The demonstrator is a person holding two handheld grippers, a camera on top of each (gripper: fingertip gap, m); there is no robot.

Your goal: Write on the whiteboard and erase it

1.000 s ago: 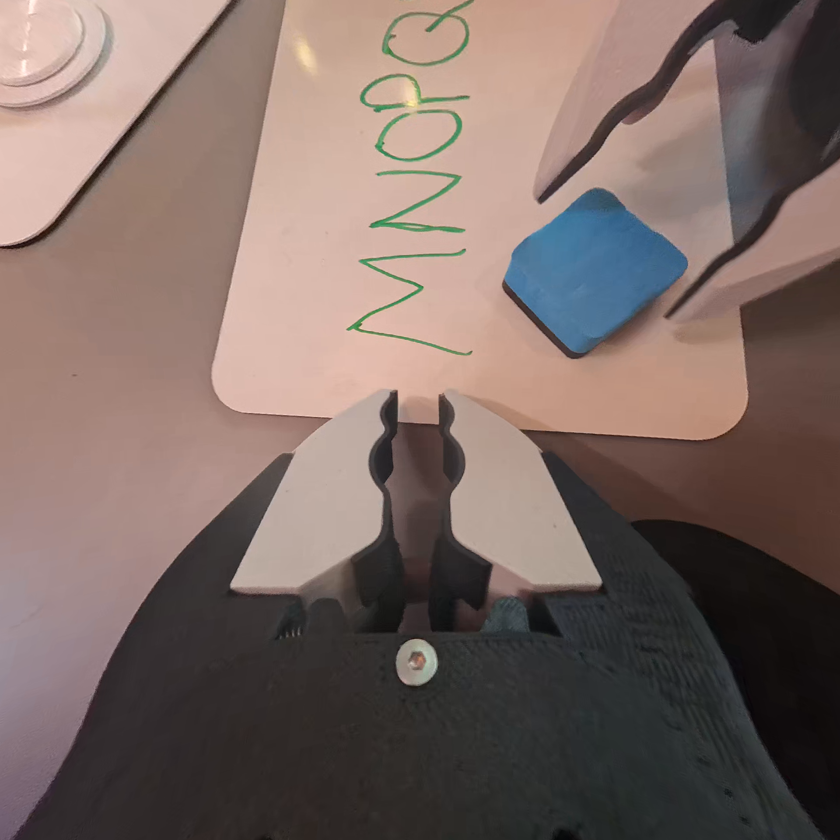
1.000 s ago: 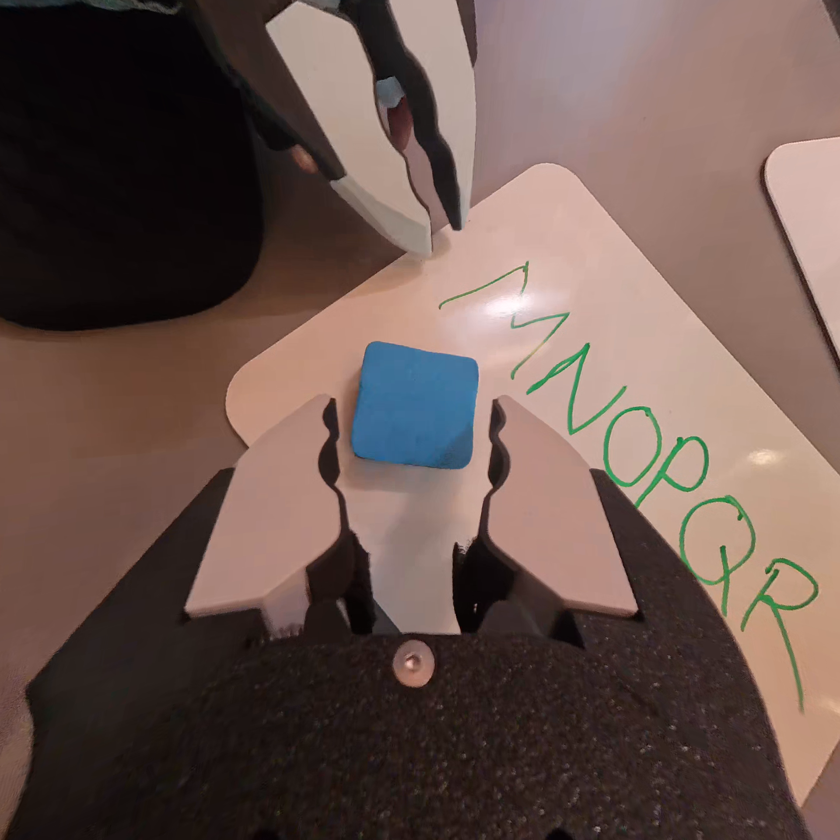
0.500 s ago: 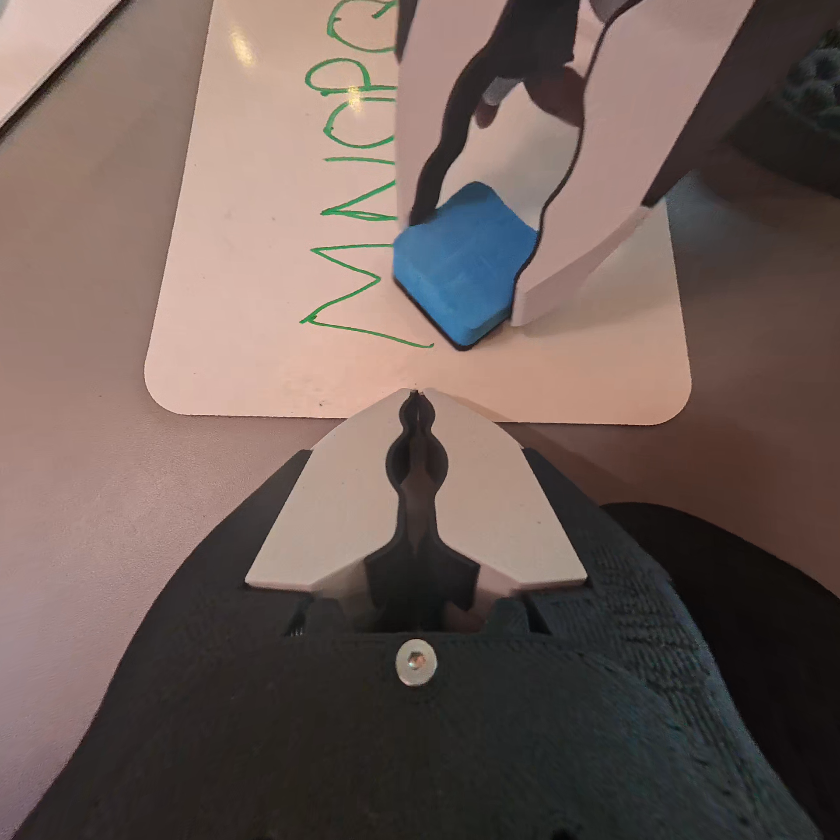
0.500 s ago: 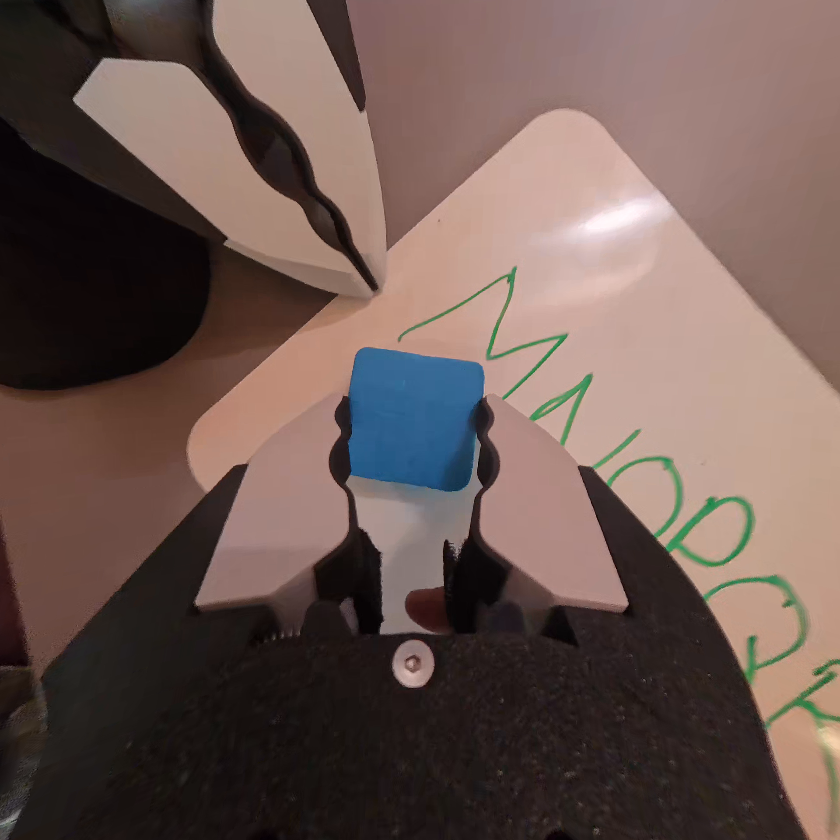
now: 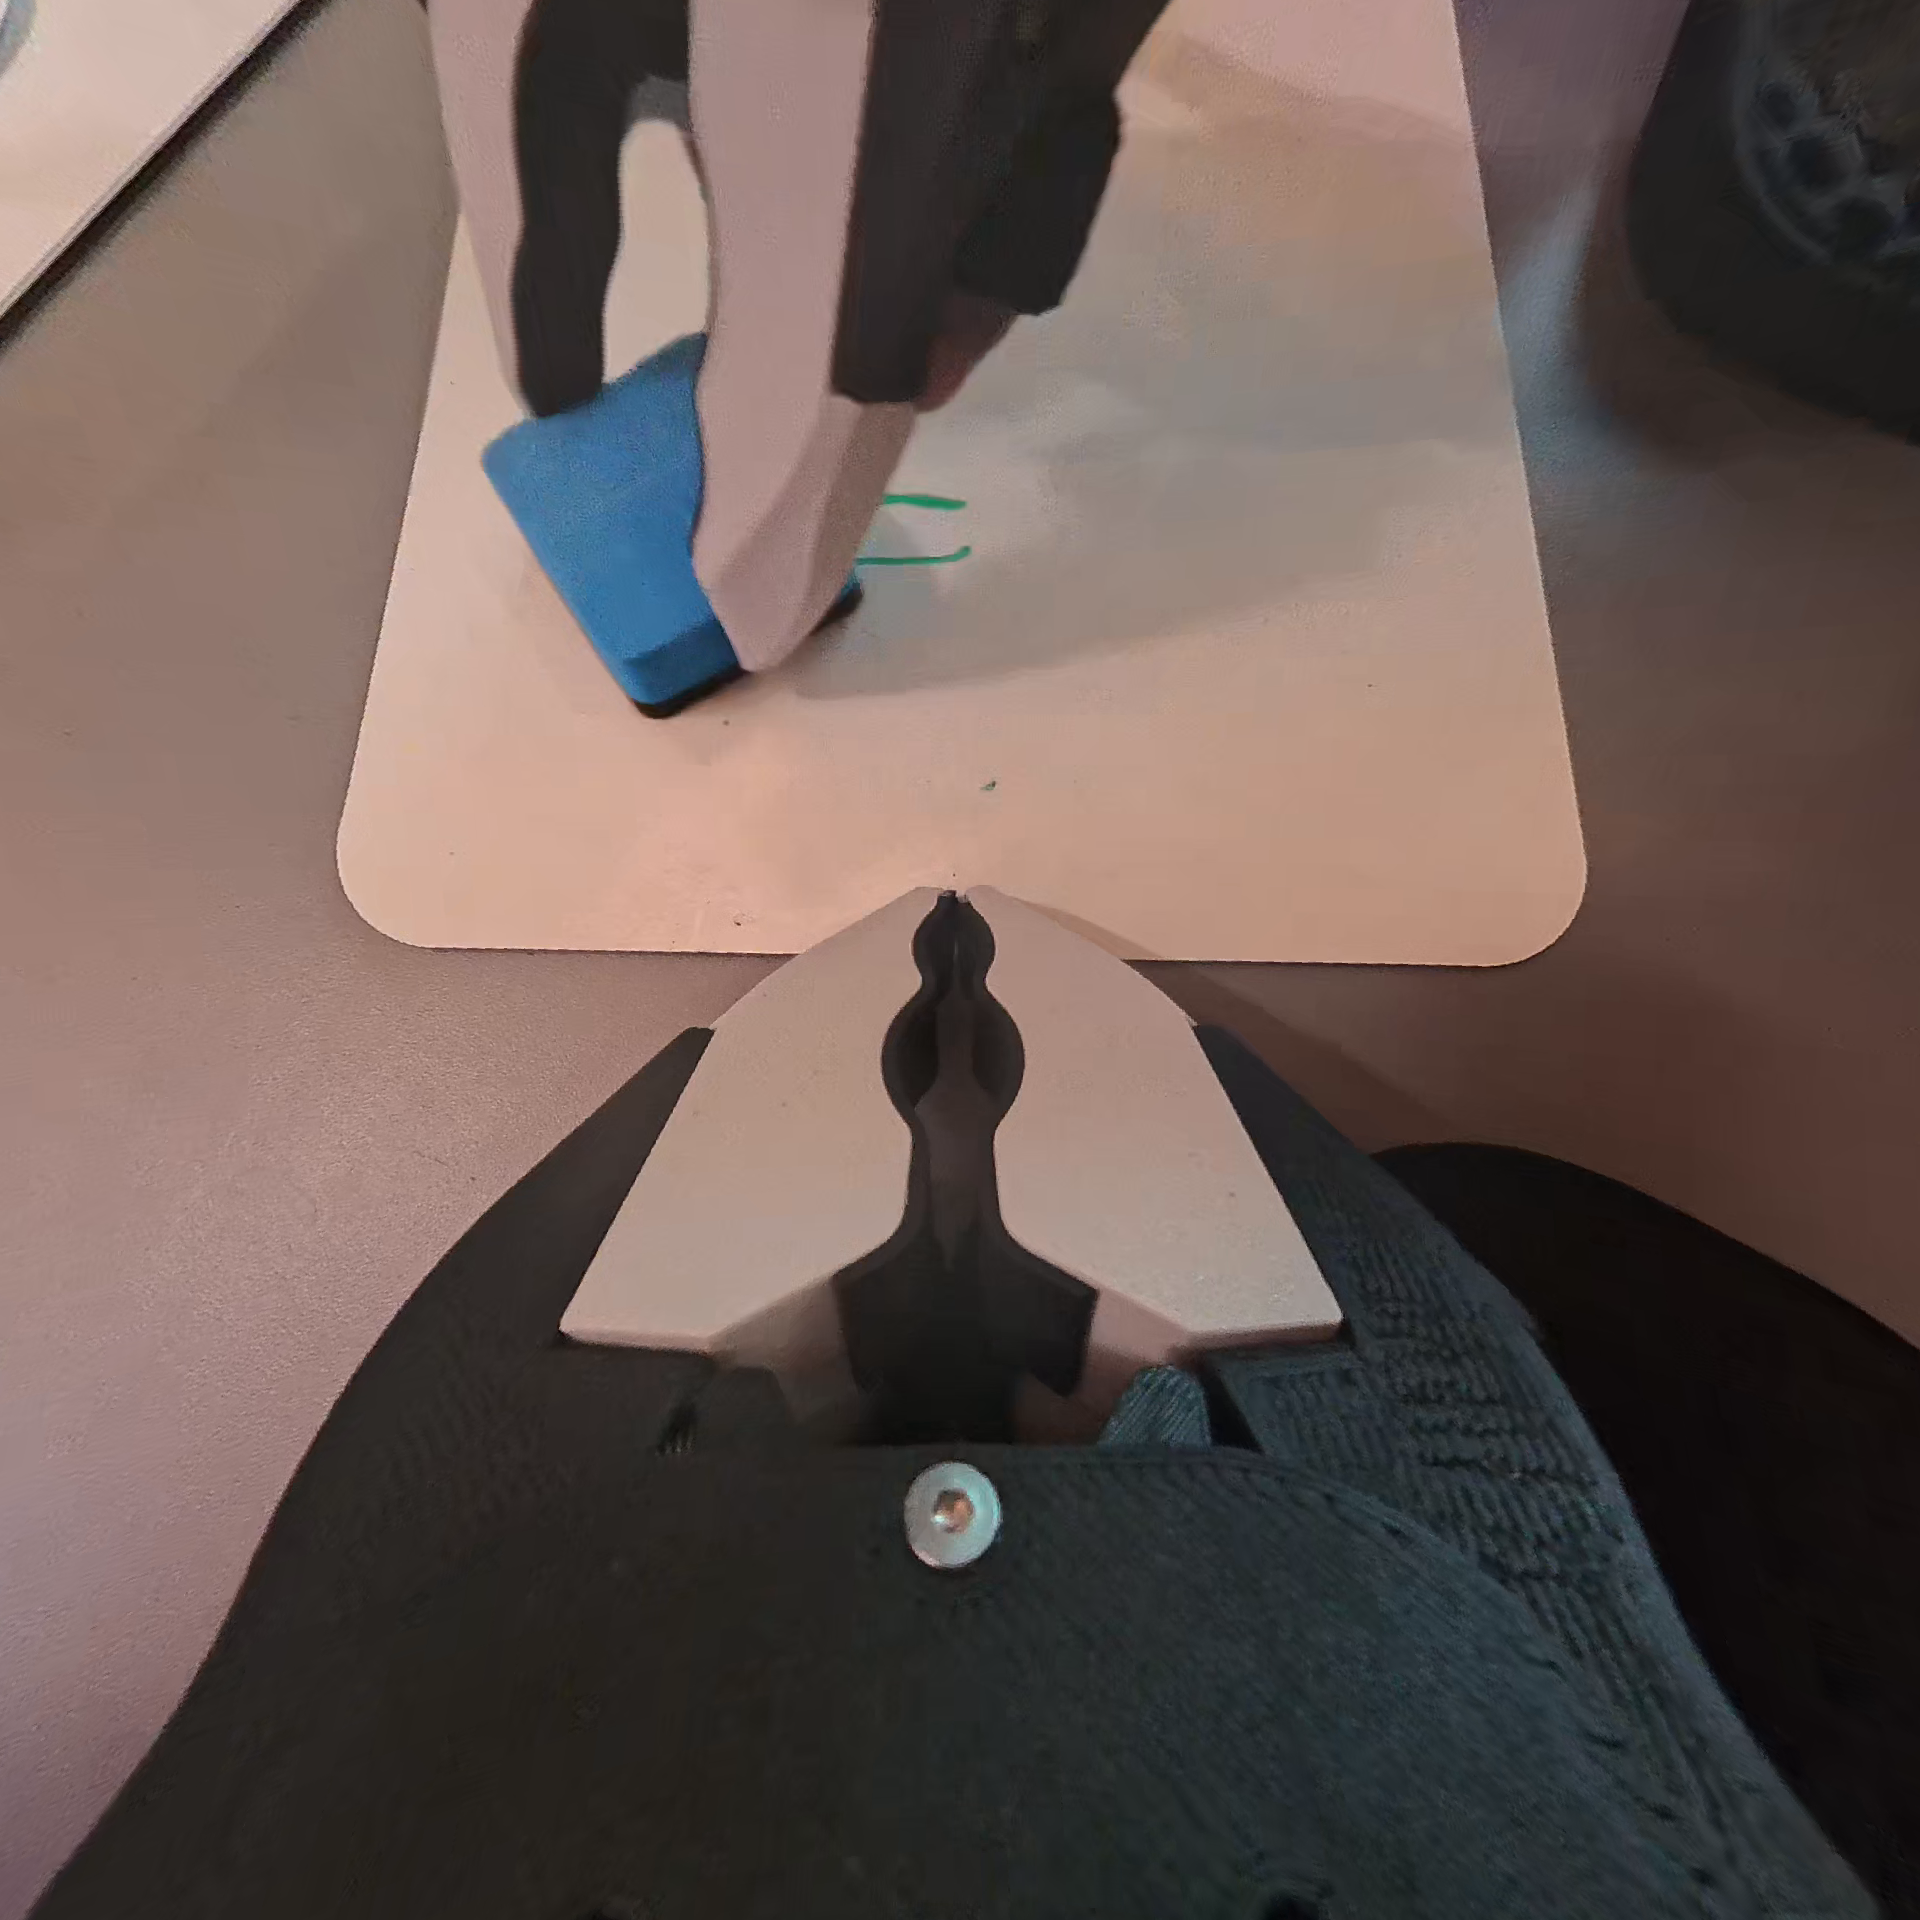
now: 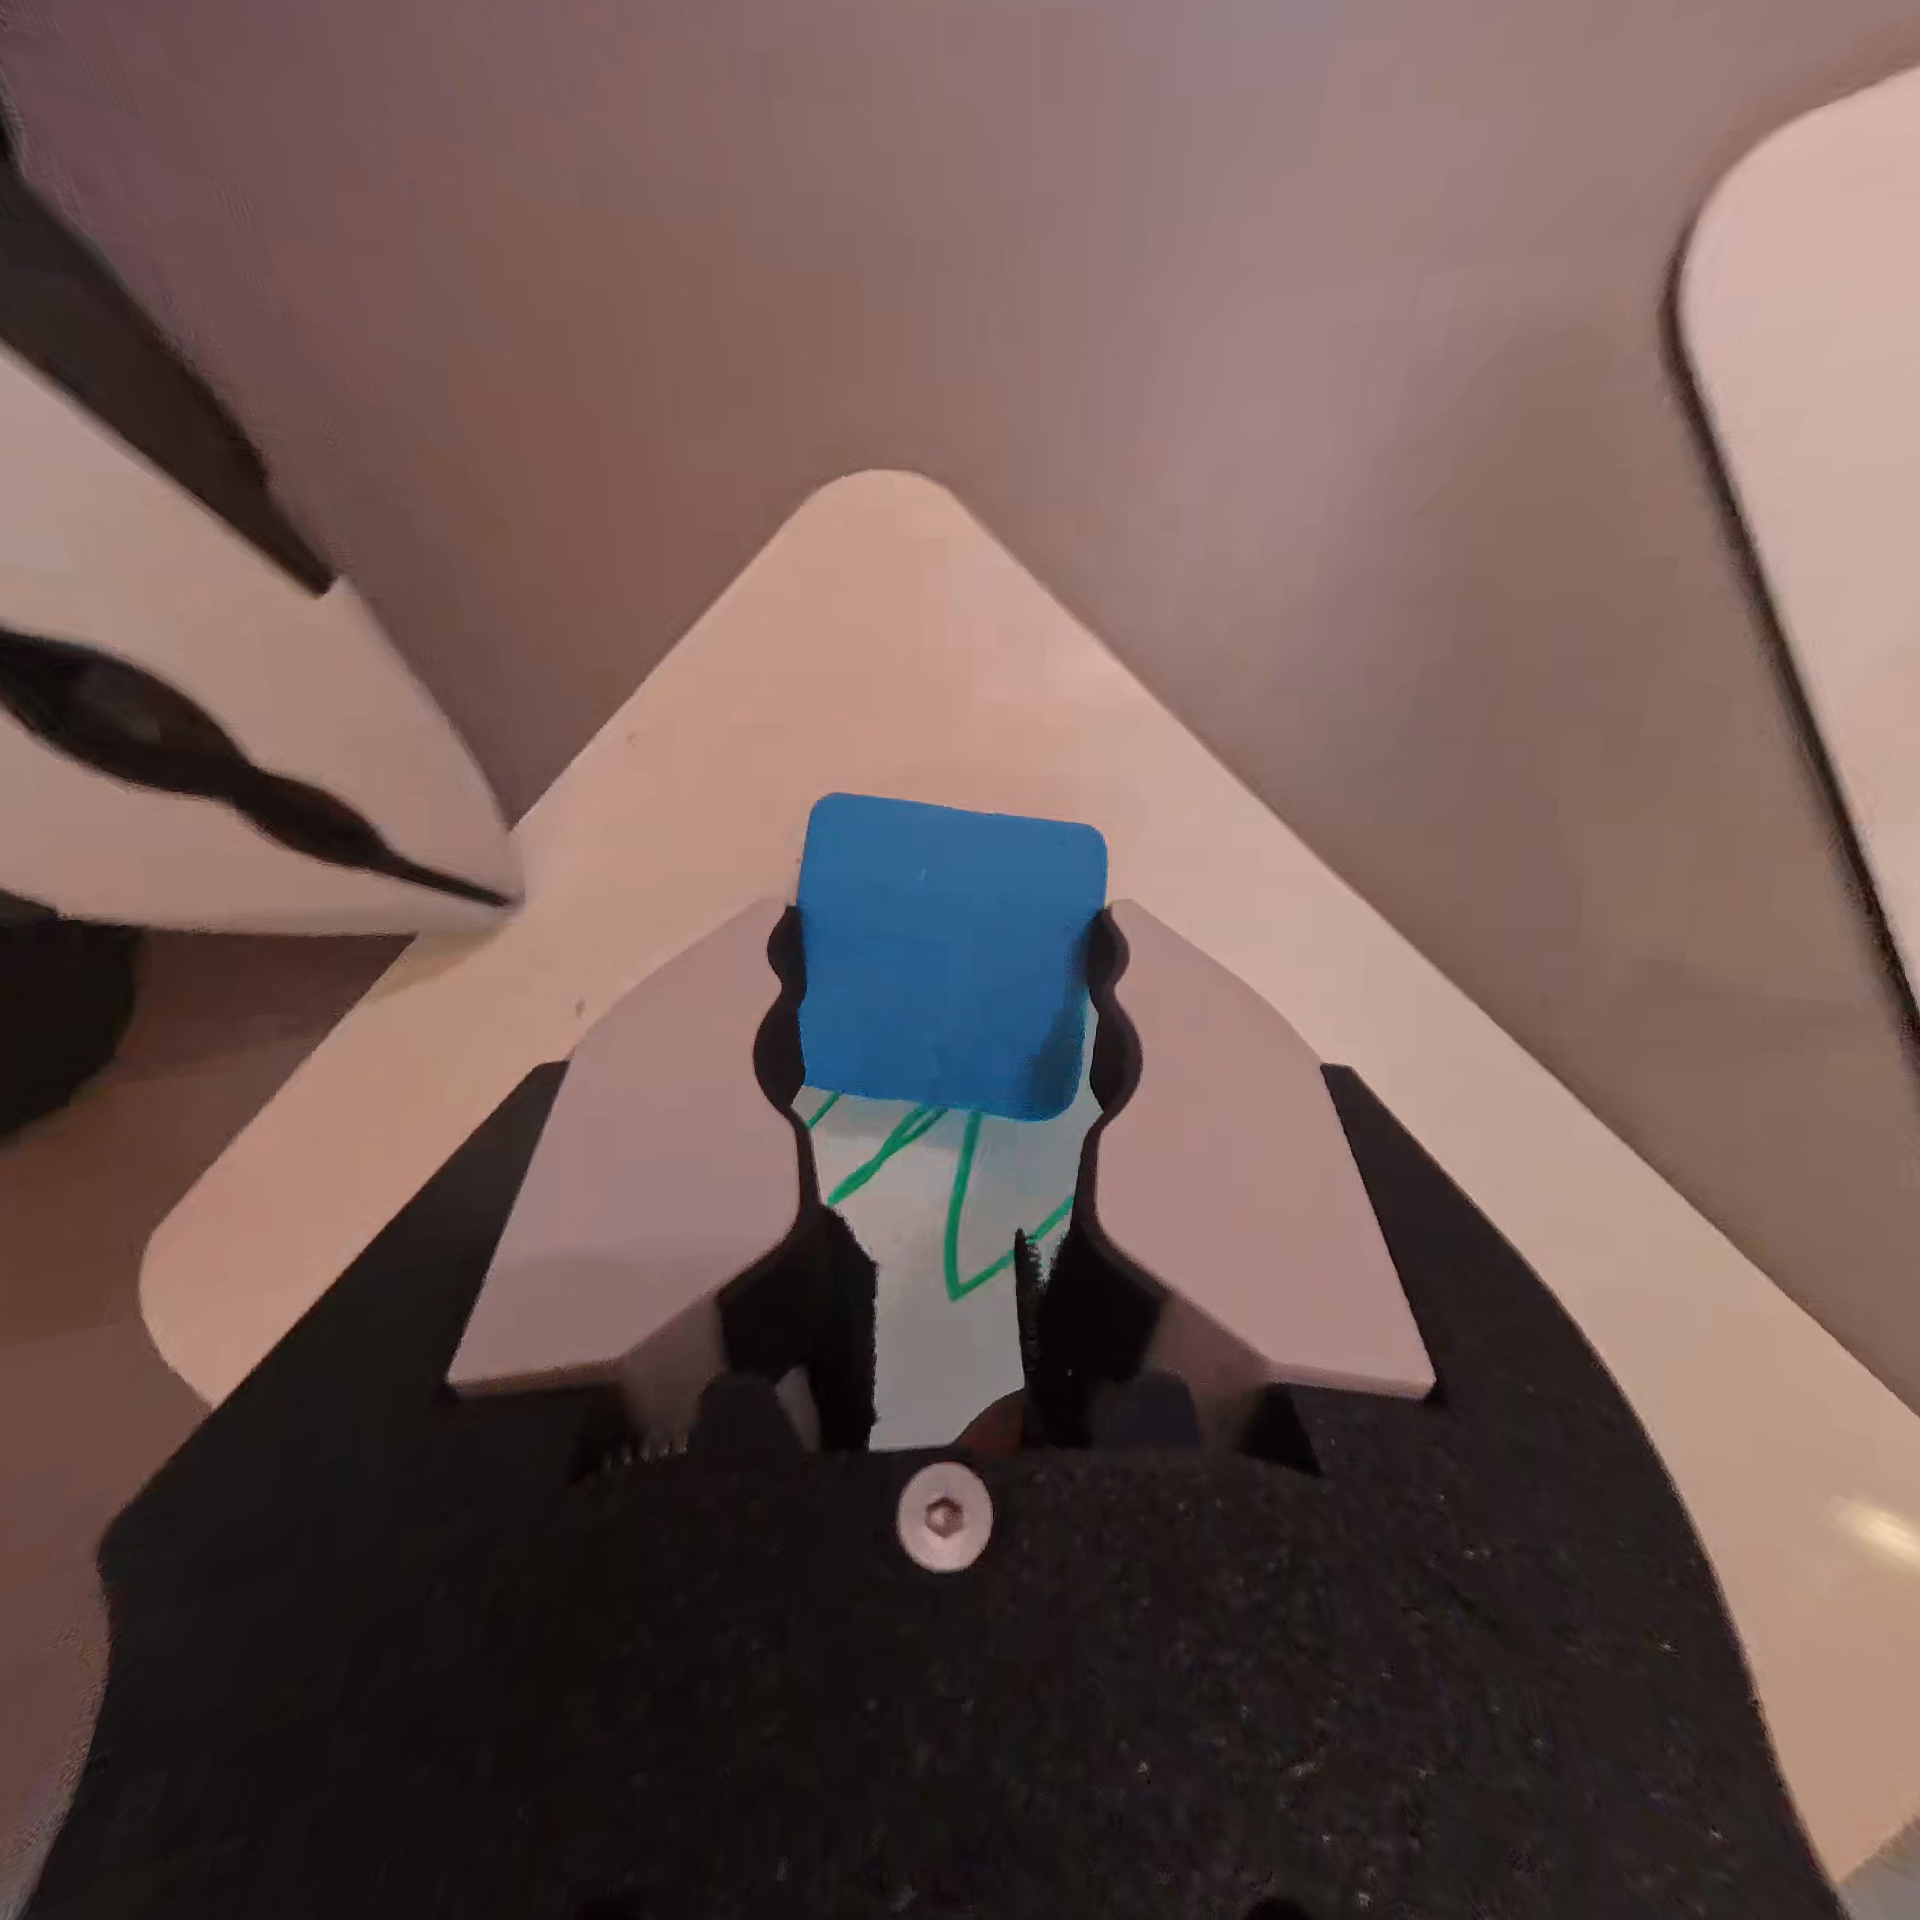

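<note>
Fingertips of the left gripper (image 5: 951, 896) are pressed together, empty, over the near edge of the whiteboard (image 5: 1195, 727) on the brown surface (image 5: 187, 831). Farther in, the right gripper (image 6: 945, 920) pinches the blue eraser (image 6: 940, 951) flat on the board near its left edge, green marks (image 5: 914, 530) just beside it.
</note>
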